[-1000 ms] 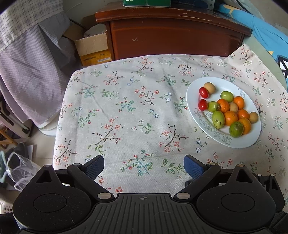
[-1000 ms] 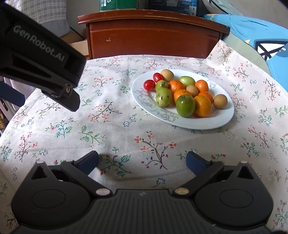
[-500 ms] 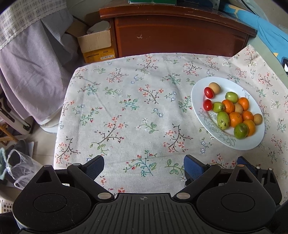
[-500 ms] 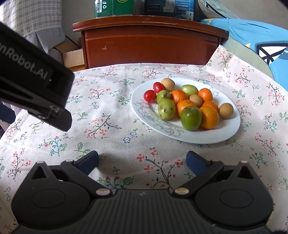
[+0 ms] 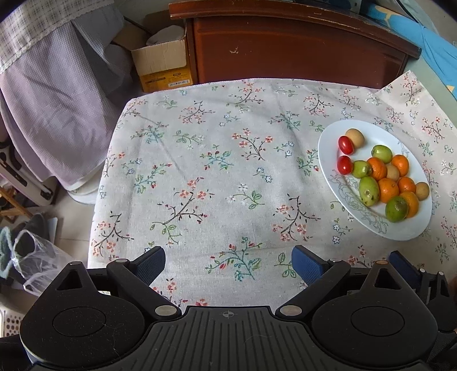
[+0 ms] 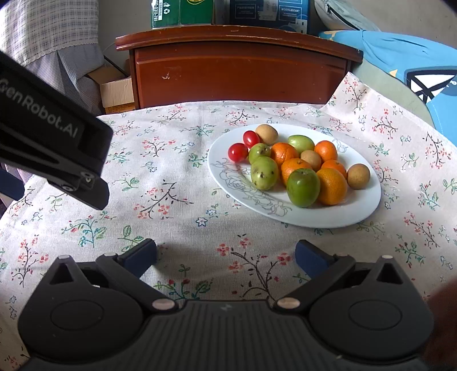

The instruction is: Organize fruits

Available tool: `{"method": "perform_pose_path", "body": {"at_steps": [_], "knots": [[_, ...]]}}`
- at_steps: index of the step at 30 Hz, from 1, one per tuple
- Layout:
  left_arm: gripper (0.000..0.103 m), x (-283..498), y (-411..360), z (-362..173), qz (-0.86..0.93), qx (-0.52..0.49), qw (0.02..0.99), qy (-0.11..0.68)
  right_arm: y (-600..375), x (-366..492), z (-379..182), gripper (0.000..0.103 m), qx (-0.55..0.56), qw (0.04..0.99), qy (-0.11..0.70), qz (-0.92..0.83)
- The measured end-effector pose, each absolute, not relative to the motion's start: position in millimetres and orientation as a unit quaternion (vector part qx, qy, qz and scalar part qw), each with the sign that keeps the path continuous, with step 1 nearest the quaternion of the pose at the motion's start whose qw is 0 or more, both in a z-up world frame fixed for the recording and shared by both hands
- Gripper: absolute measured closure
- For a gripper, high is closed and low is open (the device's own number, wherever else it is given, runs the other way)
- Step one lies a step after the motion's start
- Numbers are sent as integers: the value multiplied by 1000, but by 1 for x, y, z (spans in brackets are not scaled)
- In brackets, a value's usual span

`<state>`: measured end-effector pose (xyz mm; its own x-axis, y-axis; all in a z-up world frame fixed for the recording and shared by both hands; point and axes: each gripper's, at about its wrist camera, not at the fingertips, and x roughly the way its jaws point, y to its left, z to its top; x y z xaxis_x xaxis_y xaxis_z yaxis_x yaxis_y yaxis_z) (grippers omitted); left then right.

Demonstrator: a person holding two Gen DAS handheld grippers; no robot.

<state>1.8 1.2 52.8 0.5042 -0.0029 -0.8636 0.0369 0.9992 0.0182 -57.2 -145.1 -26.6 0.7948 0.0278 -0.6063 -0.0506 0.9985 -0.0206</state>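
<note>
A white oval plate (image 6: pixel 337 217) (image 5: pixel 411 231) on the flowered tablecloth (image 5: pixel 217 182) carries mixed fruit: two red cherry tomatoes (image 6: pixel 238 151) (image 5: pixel 345 164), several oranges (image 6: pixel 331 178) (image 5: pixel 388 189), green fruits (image 6: pixel 302 187) (image 5: pixel 396 208) and small brown round fruits (image 6: pixel 358 176) (image 5: pixel 354 137). My right gripper (image 6: pixel 225 256) is open and empty, low over the cloth just in front of the plate. My left gripper (image 5: pixel 228 261) is open and empty, high over the cloth, with the plate off to its right. The left gripper's black body (image 6: pixel 54 137) shows at the left of the right wrist view.
A dark wooden cabinet (image 6: pixel 237 71) (image 5: pixel 297 45) stands behind the table, boxes (image 6: pixel 182 12) on top. A cardboard box (image 5: pixel 162 61) and hanging checked cloth (image 5: pixel 54 94) are at the left, a plastic bag (image 5: pixel 31 256) on the floor, blue fabric (image 6: pixel 405 60) at the right.
Both grippers have risen and drawn back a little, so the plate sits lower and further right in the left view. Jaws stay open; no fruit has moved.
</note>
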Motion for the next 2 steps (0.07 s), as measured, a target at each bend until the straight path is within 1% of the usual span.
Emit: {"method": "perform_pose_path", "body": {"at_steps": [2], "knots": [[7,3,1,50,-8,20,865,501,-145,-57,-27,1,-18,947,320,21]]}}
